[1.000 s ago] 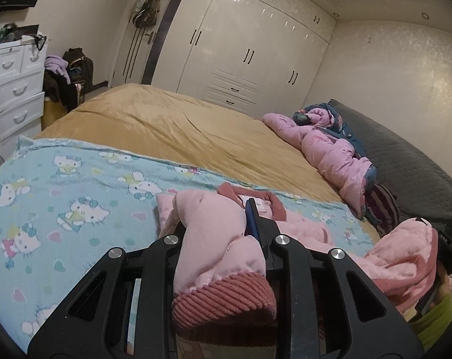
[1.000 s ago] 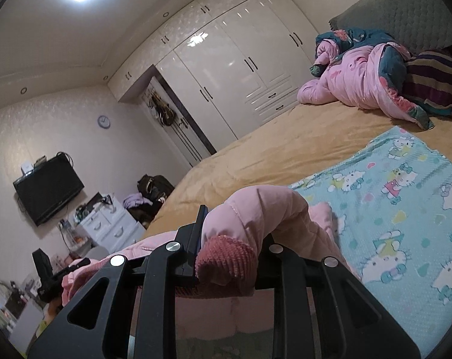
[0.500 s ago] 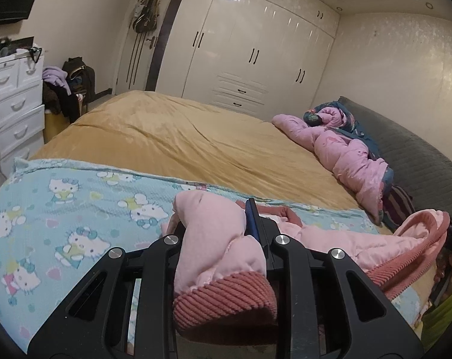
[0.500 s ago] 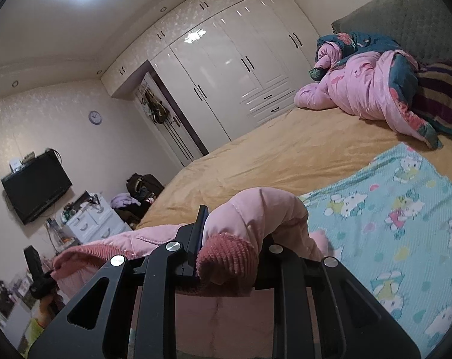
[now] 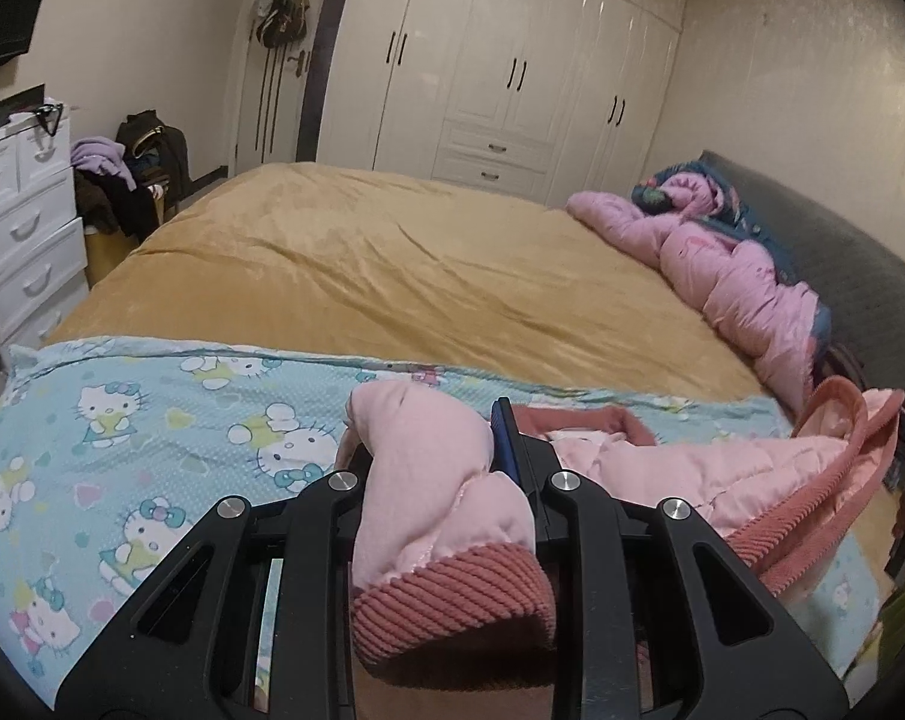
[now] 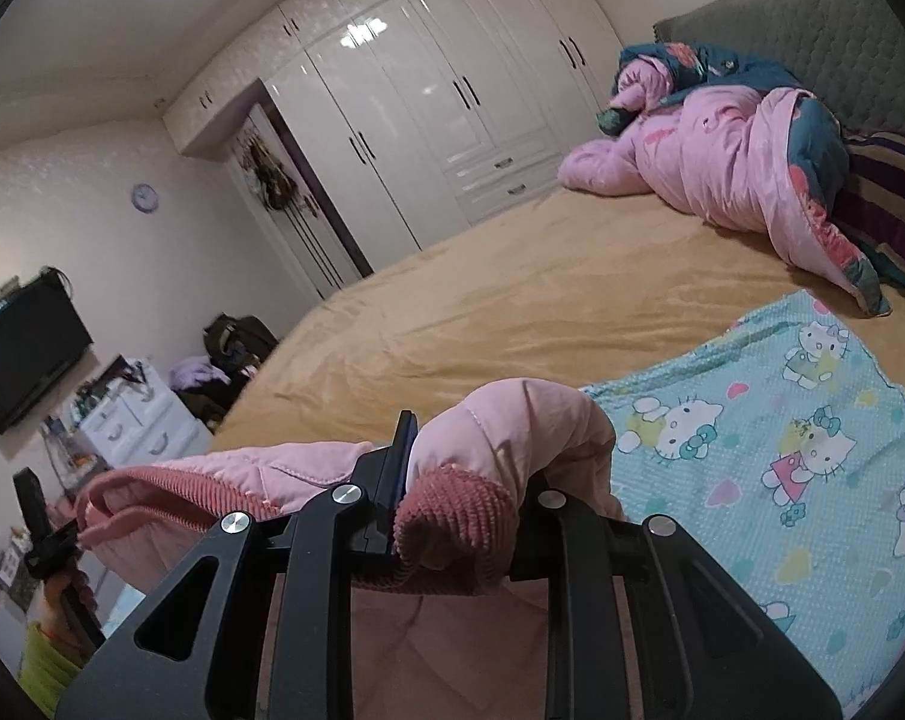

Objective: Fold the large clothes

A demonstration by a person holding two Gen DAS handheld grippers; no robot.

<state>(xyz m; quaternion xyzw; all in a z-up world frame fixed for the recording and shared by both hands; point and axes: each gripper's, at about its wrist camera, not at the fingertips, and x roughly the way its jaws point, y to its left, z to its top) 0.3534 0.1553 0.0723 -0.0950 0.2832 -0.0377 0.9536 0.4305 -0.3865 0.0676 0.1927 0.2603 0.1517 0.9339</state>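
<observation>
Two grippers each pinch one sleeve of a single pink padded jacket (image 5: 680, 468). The left gripper (image 5: 437, 456) has its jaws clenched on the left sleeve (image 5: 428, 480), whose ribbed rose cuff (image 5: 452, 606) bulges toward the camera. The right gripper (image 6: 464, 468) has its jaws clamped on the other sleeve (image 6: 512, 420), with that rose cuff (image 6: 452, 516) bunched between them. The jacket's body stretches between the two grippers above a light-blue cartoon-cat blanket (image 5: 152, 420), which lies on the mustard-yellow bed (image 5: 392, 264). Its ribbed hem (image 6: 170, 480) hangs off to the left in the right wrist view, close to a dark handheld device held by a hand in a yellow-green sleeve (image 6: 50, 660).

One crumpled pink quilt with a blue floral lining (image 6: 740, 168) lies near the grey headboard (image 6: 812, 18). One white wardrobe wall (image 5: 512, 72) shuts the far end, its doors closed. One white chest of drawers (image 5: 20, 216) stands left, drawers shut, clutter on top. One television (image 6: 26, 354) hangs on the wall.
</observation>
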